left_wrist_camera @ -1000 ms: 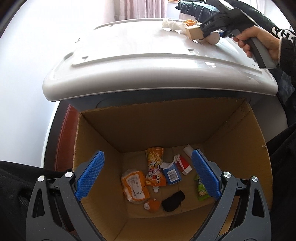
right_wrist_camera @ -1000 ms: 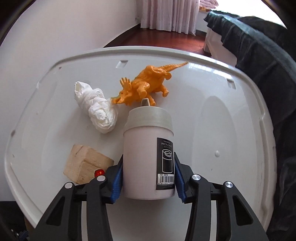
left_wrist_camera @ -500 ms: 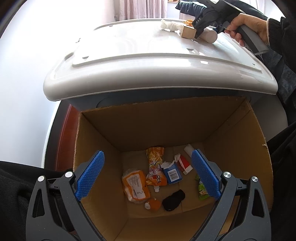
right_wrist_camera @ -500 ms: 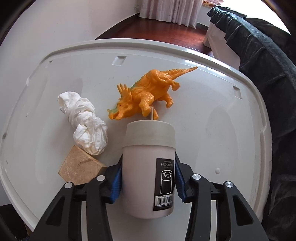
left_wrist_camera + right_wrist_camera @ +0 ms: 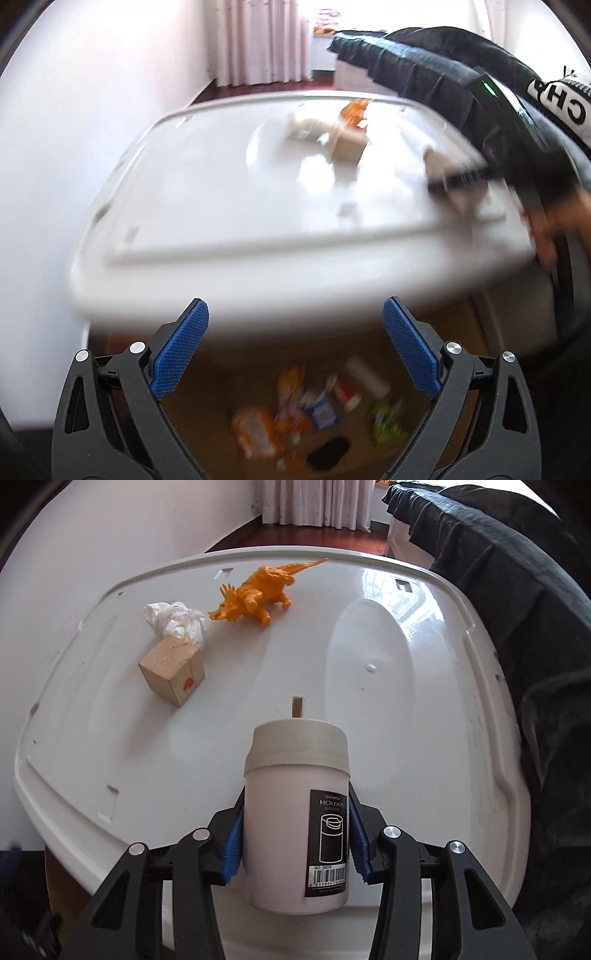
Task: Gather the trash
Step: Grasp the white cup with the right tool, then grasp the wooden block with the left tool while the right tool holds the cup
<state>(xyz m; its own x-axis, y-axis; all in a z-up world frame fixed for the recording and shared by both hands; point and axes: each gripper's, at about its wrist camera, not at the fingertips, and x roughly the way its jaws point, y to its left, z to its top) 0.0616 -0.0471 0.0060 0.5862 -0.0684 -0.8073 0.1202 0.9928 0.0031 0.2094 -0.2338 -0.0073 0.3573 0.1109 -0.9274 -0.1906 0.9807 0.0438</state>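
Note:
My right gripper (image 5: 295, 834) is shut on a white toothpick holder (image 5: 295, 782) with a grey cap, held over the near part of the white plastic lid (image 5: 406, 701). On the lid's far left lie a crumpled white tissue (image 5: 177, 622), an orange toy dinosaur (image 5: 258, 592) and a wooden block (image 5: 173, 672). My left gripper (image 5: 295, 350) is open and empty, just in front of the lid's edge and above a cardboard box (image 5: 461, 328). Several wrappers (image 5: 291, 410) lie on the box floor. The left wrist view is blurred; the held holder (image 5: 450, 166) shows at its right.
A dark blanket (image 5: 517, 609) is heaped along the lid's right side. A white wall stands to the left, with curtains (image 5: 317, 502) and red-brown floor behind. A person's hand (image 5: 554, 229) and dark sleeve show at the right of the left wrist view.
My right gripper has drawn the toothpick holder back towards the lid's near edge, away from the block and tissue. My left gripper has risen from over the box towards the lid.

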